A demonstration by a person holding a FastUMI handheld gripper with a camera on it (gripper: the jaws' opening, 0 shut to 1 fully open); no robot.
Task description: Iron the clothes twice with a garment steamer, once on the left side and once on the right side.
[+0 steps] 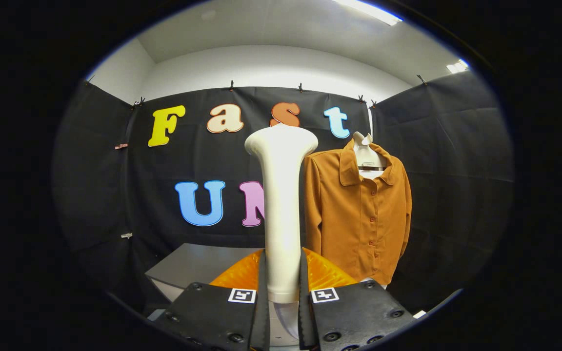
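Between the fingers: gripper (281,312) pinches upright garment steamer (281,195) | shirt (359,214) hangs far right, untouched | both ironing passes apparently remain.

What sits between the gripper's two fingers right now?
In the gripper view, the white garment steamer stands upright between the fingers of the gripper, both pressing its handle; the orange shirt hangs beyond.

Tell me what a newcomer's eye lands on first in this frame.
First, the tall white garment steamer, upright and clamped between the gripper fingers. Next, the rust-orange buttoned shirt hanging just beyond, to the steamer's right, against the black cloth wall. A grey table sits low behind the fingers.
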